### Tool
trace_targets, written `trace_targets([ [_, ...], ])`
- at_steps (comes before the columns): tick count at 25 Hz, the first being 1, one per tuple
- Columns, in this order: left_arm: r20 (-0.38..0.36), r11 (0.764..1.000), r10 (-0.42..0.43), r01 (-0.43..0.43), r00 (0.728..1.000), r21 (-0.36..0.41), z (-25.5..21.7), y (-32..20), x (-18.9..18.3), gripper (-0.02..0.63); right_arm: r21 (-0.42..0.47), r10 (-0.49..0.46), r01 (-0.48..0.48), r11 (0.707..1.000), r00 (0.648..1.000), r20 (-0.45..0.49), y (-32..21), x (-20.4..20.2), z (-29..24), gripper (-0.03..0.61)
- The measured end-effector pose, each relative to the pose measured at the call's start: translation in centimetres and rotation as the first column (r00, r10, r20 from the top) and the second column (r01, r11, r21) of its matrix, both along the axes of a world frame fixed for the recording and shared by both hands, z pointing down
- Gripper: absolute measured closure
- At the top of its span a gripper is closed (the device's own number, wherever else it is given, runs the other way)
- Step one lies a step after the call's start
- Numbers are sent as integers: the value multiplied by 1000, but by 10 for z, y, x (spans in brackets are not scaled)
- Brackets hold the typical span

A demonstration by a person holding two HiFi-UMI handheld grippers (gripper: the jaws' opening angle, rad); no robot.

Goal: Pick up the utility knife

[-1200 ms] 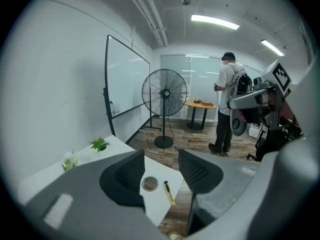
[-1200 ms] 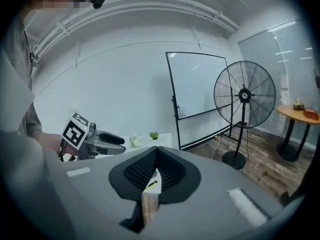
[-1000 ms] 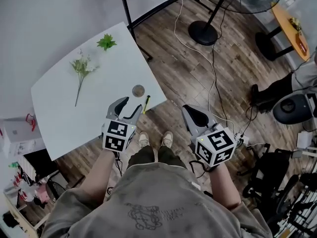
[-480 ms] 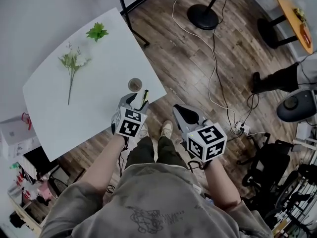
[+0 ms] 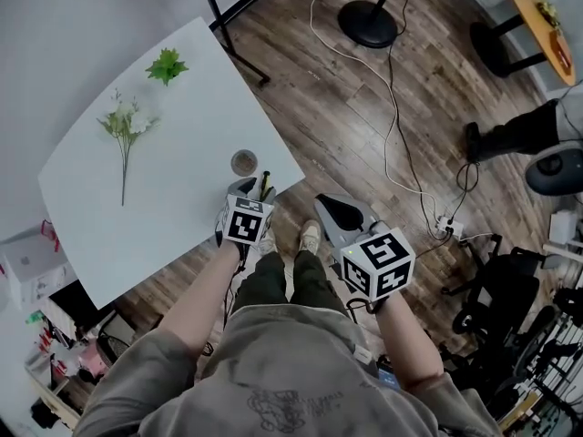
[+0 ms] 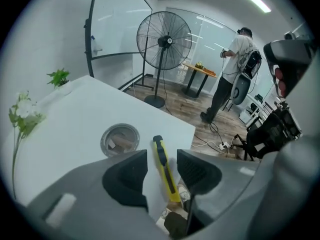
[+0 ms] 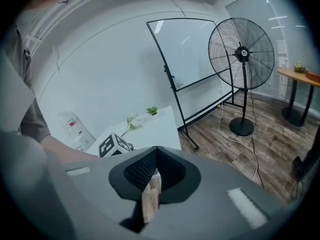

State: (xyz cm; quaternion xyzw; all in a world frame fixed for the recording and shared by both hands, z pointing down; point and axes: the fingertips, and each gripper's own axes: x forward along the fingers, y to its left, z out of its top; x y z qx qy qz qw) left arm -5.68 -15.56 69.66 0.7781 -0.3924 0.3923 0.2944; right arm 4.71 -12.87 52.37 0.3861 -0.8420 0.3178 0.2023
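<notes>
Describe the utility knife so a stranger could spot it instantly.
Find the white table and go to its edge nearest the person. Beside a small round dish lies the utility knife, between the open tongs of the left gripper. It is the only slim yellow bar with a black slider.

I see a white tabletop (image 5: 173,208) carrying a white-flowered stem (image 5: 123,130), a green leafy sprig (image 5: 167,66) well apart from it, and a small round dish (image 5: 243,162) near the edge. On the wood floor (image 5: 337,126) a pedestal fan (image 6: 164,40) stands, and a white cable (image 5: 393,121) trails toward a power strip (image 5: 446,228).
</notes>
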Motion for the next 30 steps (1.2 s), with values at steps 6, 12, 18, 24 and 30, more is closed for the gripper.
trace_targets([
  [6, 62, 1000, 7, -8, 998, 28, 3, -1, 0, 468, -30, -9, 8, 1000, 998, -56, 11, 9, 18, 549],
  [12, 42, 1000, 9, -9, 999, -2, 4, -5, -3, 540, -52, -16, 13, 999, 998, -60, 17, 7, 25, 549],
  [18, -7, 999, 45, -45, 999, -16, -11, -3, -1, 551, -74, -17, 14, 997, 999, -40, 22, -2, 32, 549],
  [24, -74, 999, 20, -16, 997, 47, -56, -2, 2, 551, -48, -11, 9, 999, 999, -38, 24, -1, 19, 549],
  [30, -203, 982, 43, -3, 978, 191, -133, -11, 4, 551, 51, 6, -4, 999, 1000, -28, 12, 13, -19, 549],
])
